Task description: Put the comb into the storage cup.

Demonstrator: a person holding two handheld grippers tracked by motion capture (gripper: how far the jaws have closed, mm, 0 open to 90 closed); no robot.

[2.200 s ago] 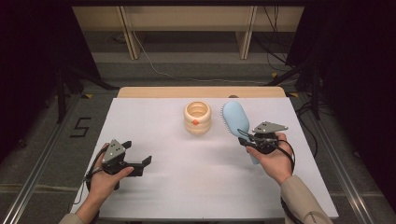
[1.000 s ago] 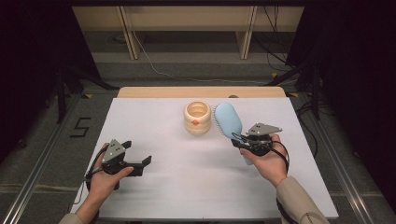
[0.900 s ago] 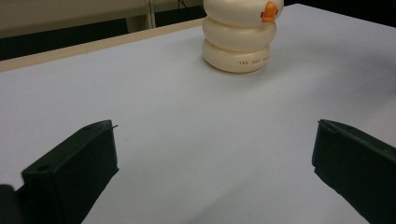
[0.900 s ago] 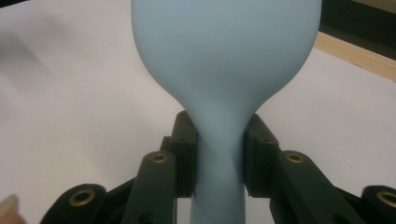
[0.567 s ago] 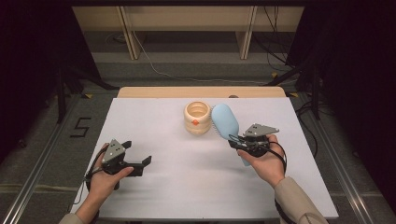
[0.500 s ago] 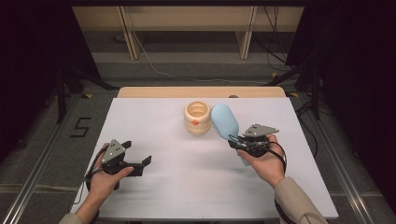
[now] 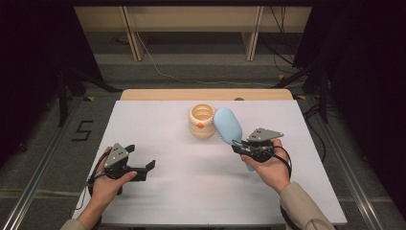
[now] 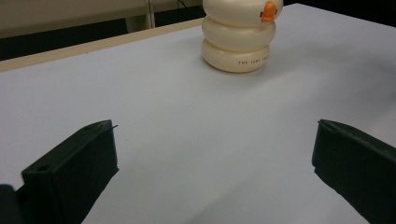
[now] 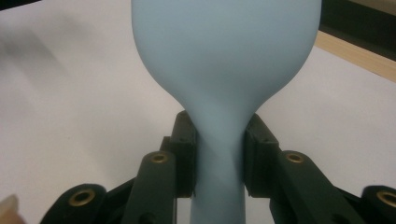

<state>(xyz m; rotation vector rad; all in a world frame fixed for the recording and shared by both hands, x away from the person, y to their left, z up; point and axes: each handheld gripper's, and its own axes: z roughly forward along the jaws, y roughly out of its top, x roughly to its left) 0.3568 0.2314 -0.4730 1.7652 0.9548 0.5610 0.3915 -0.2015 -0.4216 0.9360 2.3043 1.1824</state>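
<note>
A cream ringed holder (image 7: 202,120) with an orange mark stands at the middle back of the white table (image 7: 182,177); the left gripper view has it ahead (image 8: 239,35). My right gripper (image 7: 238,145) is shut on the narrow handle of a light blue hairbrush (image 7: 228,123), whose wide head leans up beside the holder's right side. In the right gripper view both pads clamp the brush (image 9: 224,60) at its neck. My left gripper (image 7: 149,166) rests low on the left of the table, jaws wide open with bare table between them (image 8: 212,182).
A wooden strip (image 7: 206,94) edges the far side of the table. Beyond it are shelf legs and cables on the grey floor. A "5" mark (image 7: 82,130) lies on the floor to the left.
The right gripper has carried the blue brush leftward, so its head now sits close to the cream holder. The left gripper has kept still.
</note>
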